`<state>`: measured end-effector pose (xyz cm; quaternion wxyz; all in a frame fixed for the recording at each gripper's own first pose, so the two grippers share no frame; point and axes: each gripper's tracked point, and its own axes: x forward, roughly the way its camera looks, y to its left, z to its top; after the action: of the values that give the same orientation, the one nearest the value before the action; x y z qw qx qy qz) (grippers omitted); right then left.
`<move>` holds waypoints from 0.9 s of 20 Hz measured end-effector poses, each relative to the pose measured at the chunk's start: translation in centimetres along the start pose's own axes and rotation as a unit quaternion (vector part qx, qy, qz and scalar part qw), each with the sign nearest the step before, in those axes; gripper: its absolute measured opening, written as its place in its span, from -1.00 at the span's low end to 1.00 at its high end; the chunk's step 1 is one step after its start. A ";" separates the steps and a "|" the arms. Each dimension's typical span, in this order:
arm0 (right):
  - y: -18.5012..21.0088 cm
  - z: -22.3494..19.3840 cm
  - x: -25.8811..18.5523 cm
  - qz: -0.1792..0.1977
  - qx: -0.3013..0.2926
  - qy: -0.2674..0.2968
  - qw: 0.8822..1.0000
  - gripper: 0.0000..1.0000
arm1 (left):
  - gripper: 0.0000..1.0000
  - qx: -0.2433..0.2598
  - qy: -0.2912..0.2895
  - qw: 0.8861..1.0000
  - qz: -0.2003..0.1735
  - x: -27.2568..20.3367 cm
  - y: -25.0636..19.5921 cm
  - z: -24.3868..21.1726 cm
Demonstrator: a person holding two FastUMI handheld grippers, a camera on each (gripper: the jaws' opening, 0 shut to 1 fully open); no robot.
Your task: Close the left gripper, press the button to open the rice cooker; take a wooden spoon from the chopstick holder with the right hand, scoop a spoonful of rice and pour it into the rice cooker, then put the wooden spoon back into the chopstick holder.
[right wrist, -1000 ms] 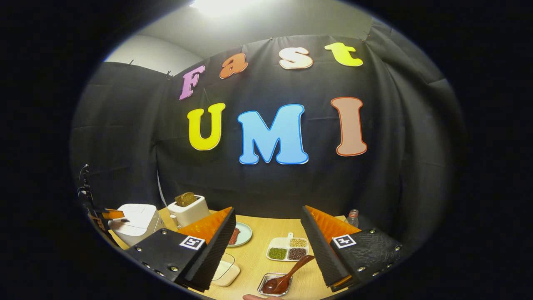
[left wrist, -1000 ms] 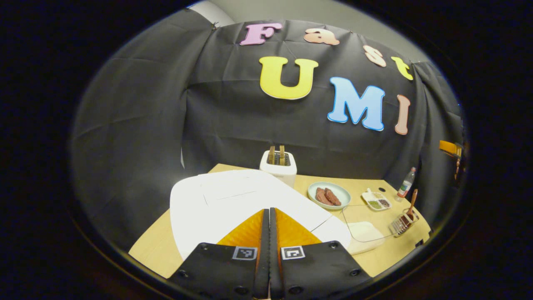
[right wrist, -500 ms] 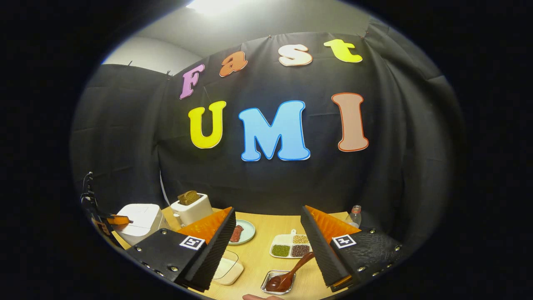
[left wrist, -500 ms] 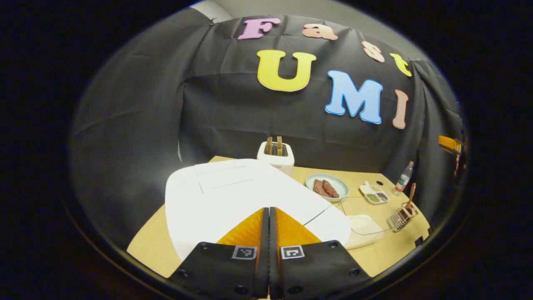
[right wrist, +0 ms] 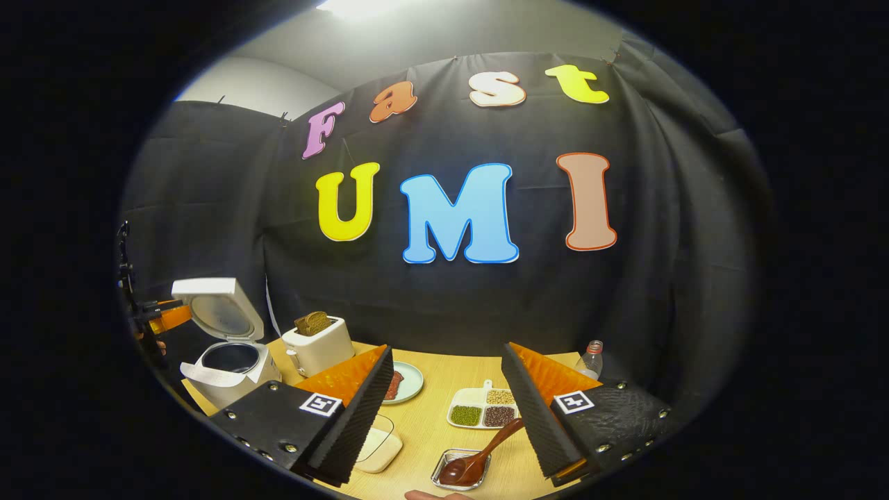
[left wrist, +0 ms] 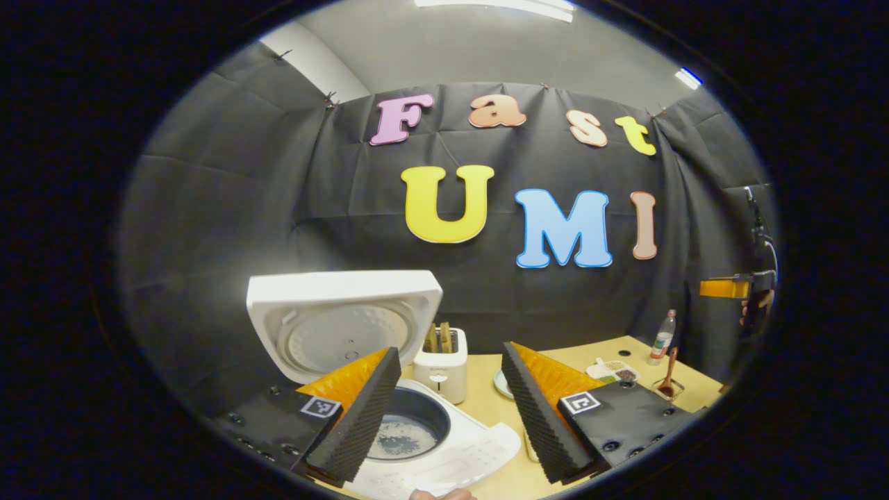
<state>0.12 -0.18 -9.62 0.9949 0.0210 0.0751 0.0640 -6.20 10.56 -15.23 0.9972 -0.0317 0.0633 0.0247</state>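
The rice cooker [left wrist: 389, 417] stands open on the counter [right wrist: 430, 430], its lid [left wrist: 344, 316] tipped up and back and the inner pot [left wrist: 408, 427] exposed, so the button step looks done. The left tool [left wrist: 448, 410] hangs above the cooker with its jaws spread wide and empty. The right tool [right wrist: 448, 410] is likewise spread wide, gripping nothing. The wooden spoon [right wrist: 479, 455] sits just below and ahead of it, between its jaws in the right gripper view, bowl down in the chopstick holder [right wrist: 462, 472], handle slanting up and to the right. The right hand is clearly the nearer one. No brand or label can be read on the cooker or the toaster [right wrist: 318, 344].
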 end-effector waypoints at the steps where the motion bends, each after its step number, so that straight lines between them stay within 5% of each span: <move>1: 0.0 0.0 -0.2 0.000 0.000 -0.003 1.000 0.92 | 1.00 -0.002 -0.005 1.000 0.004 0.1 0.4 -0.2; 2: -0.1 0.2 -0.3 0.000 -0.001 -0.009 1.000 0.92 | 0.87 -0.007 -0.011 1.000 0.006 0.3 0.6 -0.2; 3: -0.3 0.3 -0.5 -0.003 -0.002 -0.016 1.000 0.92 | 1.00 -0.014 -0.017 1.000 0.008 0.3 0.6 -0.4; 9: -2.7 -2.1 -0.7 -0.025 -0.001 -0.017 1.000 0.92 | 0.97 -0.058 -0.036 0.997 -0.021 0.5 -0.7 -1.4; 18: -7.0 -9.6 1.5 -0.048 0.054 0.015 0.997 0.92 | 0.96 -0.013 -0.068 0.997 -0.033 -0.8 -3.7 -2.0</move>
<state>1.03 -6.58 -19.68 0.9930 0.0705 0.0939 0.0121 -7.02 6.67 -16.89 0.9989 -0.0455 -0.0063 -0.0048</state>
